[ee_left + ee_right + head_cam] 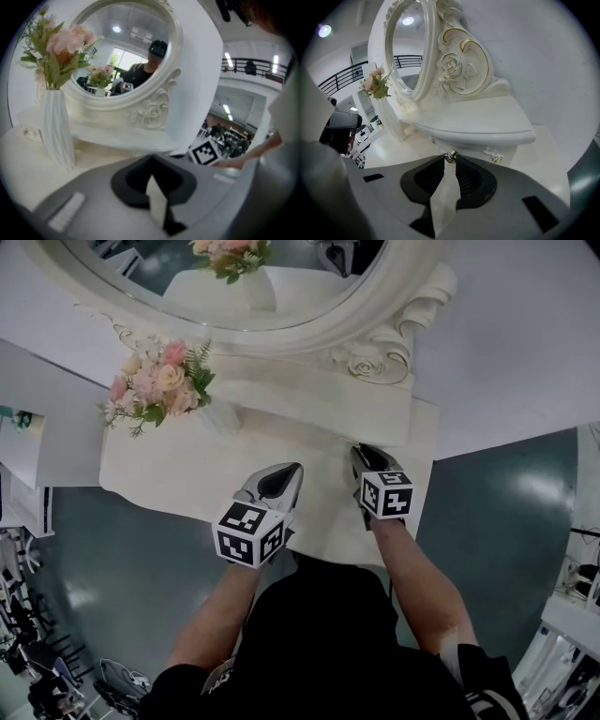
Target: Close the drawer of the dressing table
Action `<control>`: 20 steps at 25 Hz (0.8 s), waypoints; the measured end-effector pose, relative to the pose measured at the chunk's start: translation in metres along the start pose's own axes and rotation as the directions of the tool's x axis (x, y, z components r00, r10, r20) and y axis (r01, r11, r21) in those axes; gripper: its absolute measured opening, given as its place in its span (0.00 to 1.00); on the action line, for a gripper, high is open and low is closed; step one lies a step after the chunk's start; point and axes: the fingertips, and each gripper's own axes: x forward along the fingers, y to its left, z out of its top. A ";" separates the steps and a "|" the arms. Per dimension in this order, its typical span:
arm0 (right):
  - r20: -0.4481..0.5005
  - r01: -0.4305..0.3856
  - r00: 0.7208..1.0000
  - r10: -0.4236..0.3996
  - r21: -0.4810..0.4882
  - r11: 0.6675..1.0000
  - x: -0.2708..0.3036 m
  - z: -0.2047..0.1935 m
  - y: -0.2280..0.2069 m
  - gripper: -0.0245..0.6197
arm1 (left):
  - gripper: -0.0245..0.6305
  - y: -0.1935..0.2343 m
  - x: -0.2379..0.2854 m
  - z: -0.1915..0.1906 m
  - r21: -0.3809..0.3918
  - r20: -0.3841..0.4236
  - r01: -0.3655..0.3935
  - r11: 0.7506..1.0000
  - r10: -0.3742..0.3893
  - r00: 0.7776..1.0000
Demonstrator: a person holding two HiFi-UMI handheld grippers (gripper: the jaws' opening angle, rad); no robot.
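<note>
A white vase (56, 131) of pink flowers (63, 42) stands at the worktop's (178, 470) left end, before the oval mirror (126, 51). The left gripper (151, 161) hovers over the worktop, jaws together, nothing between them. Further right, the right gripper (450, 161) is clamped on the small metal knob (450, 155) of the drawer (480, 152) — its front sits just under the mirror shelf's (487, 124) overhang.

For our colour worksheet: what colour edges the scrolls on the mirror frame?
Gold, on the cream mirror frame; best in the right gripper view.
</note>
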 end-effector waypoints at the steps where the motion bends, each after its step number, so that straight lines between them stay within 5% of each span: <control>1: 0.004 0.002 1.000 -0.002 0.000 1.000 0.001 0.001 -0.001 0.15 | 0.05 -0.001 -0.001 0.000 0.001 -0.001 0.000 1.000 0.000 1.000; 20: 0.046 0.045 0.998 -0.047 0.041 0.998 -0.033 0.009 0.000 0.18 | 0.05 -0.015 -0.035 0.026 0.041 0.081 0.018 0.999 -0.022 0.996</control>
